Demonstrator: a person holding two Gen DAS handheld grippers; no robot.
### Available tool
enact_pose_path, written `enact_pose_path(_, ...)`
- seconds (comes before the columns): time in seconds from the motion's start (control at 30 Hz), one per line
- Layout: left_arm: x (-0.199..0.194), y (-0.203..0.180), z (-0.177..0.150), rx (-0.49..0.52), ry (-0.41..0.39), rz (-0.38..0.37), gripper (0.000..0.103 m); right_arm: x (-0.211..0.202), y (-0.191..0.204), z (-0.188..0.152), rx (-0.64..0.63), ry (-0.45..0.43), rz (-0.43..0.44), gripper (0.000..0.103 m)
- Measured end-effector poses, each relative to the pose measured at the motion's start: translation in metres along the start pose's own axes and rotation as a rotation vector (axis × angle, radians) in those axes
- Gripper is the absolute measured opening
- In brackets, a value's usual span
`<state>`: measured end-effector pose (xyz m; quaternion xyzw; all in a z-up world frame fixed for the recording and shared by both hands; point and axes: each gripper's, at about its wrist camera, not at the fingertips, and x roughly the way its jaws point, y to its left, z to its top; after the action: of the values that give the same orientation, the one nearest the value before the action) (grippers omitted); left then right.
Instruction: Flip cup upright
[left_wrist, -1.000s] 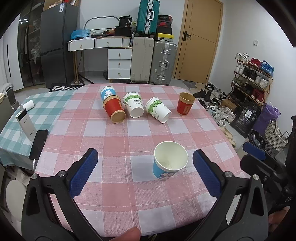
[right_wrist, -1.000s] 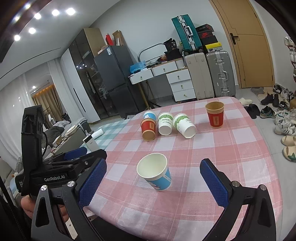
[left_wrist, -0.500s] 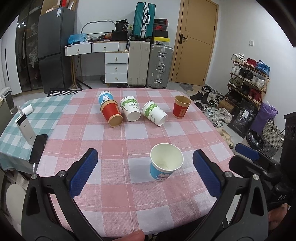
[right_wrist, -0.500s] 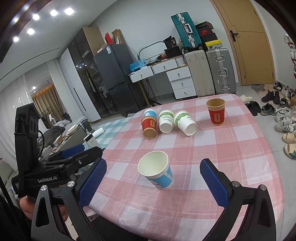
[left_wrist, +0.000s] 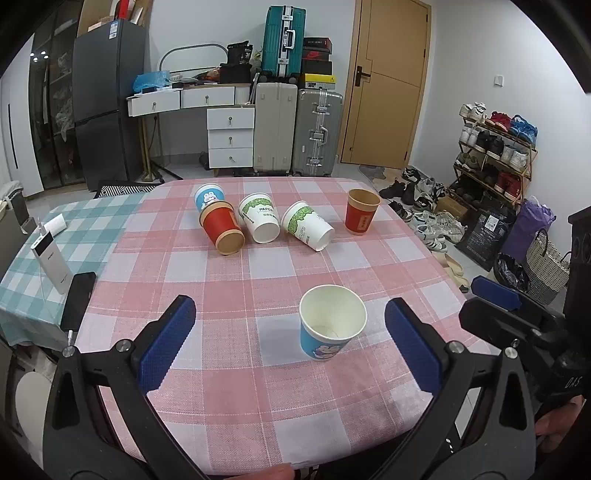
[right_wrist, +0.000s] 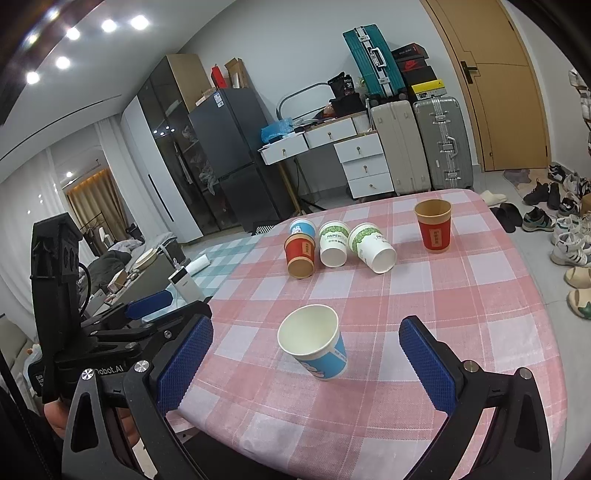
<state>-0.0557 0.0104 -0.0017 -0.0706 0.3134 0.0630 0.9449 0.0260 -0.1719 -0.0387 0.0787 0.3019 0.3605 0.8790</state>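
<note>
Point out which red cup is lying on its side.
The red cup on the left, in front of the far blue cup, lies tipped with its brown rim facing the camera. The red cup on the right stands upright, mouth up.

Plenty of open tablecloth near the front, crowded at the back

The blue-and-white paper cup (left_wrist: 332, 326) stands alone mid-frame on the pink checked tablecloth (left_wrist: 229, 280), bare cloth on every side. Across the upper middle, four tipped paper cups (left_wrist: 264, 221) lie bunched together, with an upright red paper cup (left_wrist: 362, 217) just right of them.
</note>
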Motion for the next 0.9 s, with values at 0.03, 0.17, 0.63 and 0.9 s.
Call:
enact_pose_path(0.03,0.0003,0.0001,-0.0001,-0.001,0.001,-0.001,0.102,-0.0003,0.0005,0.0001,-0.003,0.0,0.0,0.103)
enact_pose_path(0.17,0.0,-0.0003,-0.0003,0.0,0.004,-0.001,0.102,-0.0011,0.002,-0.0002,-0.005,-0.001,0.002,0.103)
enact_pose_path(0.63,0.0028,0.0024,-0.0016,-0.01,0.001,0.006,0.102,-0.0052,0.0045,-0.0012,-0.001,-0.003,0.007,0.103)
enact_pose_path(0.9,0.0047,0.0008,-0.0043,-0.005,0.009,-0.001,0.102,-0.0057,0.0044,-0.0012,0.001,-0.003,0.006,0.103)
